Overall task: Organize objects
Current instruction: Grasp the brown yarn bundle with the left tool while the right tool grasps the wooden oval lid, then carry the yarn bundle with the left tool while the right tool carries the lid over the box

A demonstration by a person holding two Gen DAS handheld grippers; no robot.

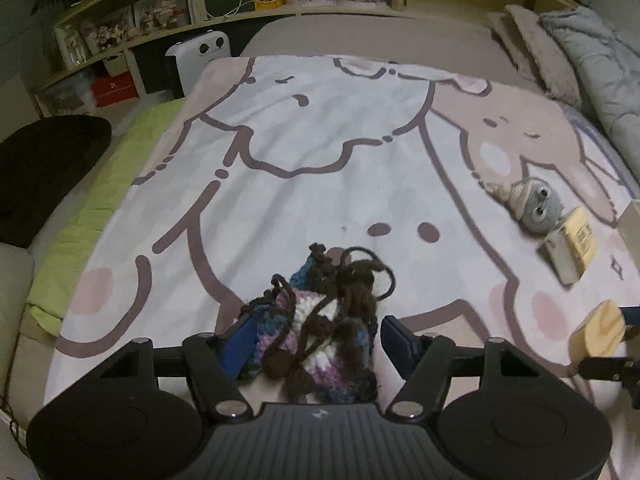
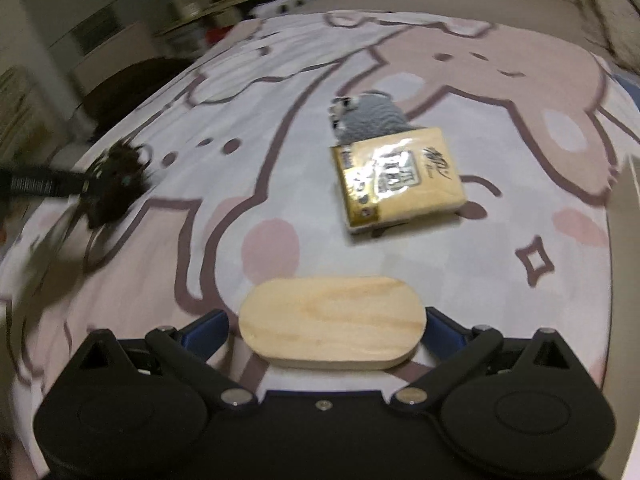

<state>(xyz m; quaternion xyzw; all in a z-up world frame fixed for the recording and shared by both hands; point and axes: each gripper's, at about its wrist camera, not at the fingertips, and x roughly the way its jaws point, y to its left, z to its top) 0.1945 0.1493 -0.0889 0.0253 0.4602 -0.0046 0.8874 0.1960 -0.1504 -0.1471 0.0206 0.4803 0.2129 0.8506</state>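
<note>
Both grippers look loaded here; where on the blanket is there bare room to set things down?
Bare blanket stretches ahead of the crocheted bundle, up to the bed's far edge. A smaller patch lies between the wooden block and tissue pack. Crowded: the grey plush touches the pack.

Crochet bundle point(image 1: 320, 328): showing brown, blue, purple, white yarn
Blanket point(image 1: 320, 152): displaying pink-white cartoon print
Tissue pack point(image 2: 400, 176): gleaming yellow
Wooden block point(image 2: 332, 322): showing pale grain

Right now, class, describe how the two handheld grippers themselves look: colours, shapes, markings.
The left gripper and the right gripper look alike: matte black bodies with two round discs at the sides, a ribbed centre panel, angled black linkage arms with silver pivot bolts, and blue fingers. No cables or sleeves show.
</note>
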